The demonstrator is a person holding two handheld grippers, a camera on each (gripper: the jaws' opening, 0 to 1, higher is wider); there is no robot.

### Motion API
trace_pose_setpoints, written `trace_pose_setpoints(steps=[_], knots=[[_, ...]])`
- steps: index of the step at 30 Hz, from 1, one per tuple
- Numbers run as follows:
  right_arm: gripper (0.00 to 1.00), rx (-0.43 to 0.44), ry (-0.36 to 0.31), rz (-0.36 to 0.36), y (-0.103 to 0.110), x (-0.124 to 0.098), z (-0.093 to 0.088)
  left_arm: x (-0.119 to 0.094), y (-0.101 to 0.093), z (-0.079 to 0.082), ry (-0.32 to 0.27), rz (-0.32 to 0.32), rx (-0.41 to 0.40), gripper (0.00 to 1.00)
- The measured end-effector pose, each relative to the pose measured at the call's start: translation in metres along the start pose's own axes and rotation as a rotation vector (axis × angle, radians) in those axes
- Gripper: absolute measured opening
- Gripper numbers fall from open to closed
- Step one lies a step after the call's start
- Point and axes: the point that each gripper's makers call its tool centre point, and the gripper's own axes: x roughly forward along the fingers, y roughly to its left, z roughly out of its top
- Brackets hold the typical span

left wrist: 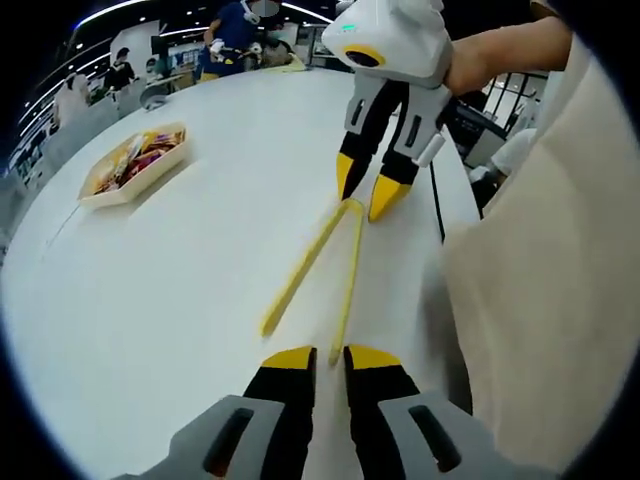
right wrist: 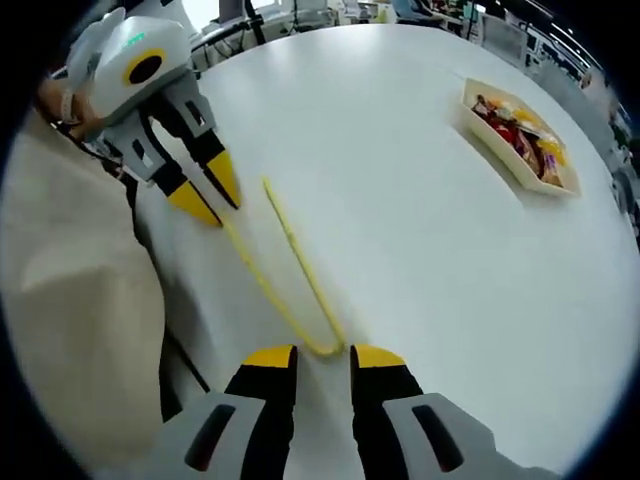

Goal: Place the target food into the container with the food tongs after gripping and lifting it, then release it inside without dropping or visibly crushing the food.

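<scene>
Yellow food tongs lie flat on the white table, stretched between my two grippers. Their bend points at my right gripper, which hangs from above with its jaws slightly apart around that bend. In the right gripper view the tongs' bend sits just ahead of my right gripper, in the gap. My left gripper has a narrow gap, and the end of one tong arm reaches it. In the right gripper view my left gripper hovers over that arm's end. The food tray holds mixed colourful food.
The food tray stands well away from the tongs, across open tabletop. A person's beige clothing fills the table's near side, and a hand holds the right gripper. A dark cable runs along the table edge. People stand far back.
</scene>
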Motion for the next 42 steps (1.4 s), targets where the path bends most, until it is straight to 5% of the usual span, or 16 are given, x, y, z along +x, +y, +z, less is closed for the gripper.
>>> trace_pose_setpoints(steps=[18,23,37,42], knots=[[0.3,0.086,-0.091,-0.03,-0.006,-0.021,-0.002,-0.023,0.011,0.006,-0.101,0.094,-0.039,0.32],[0.36,0.237,-0.27,-0.071,-0.017,-0.039,0.013,-0.041,0.023,0.014,-0.191,0.154,-0.108,0.32],[0.49,0.301,-0.551,-0.127,-0.025,-0.09,0.045,-0.092,0.054,0.041,-0.402,0.347,-0.169,0.61],[0.54,0.299,-0.596,-0.168,-0.027,-0.105,0.053,-0.113,0.064,0.045,-0.465,0.406,-0.215,0.71]])
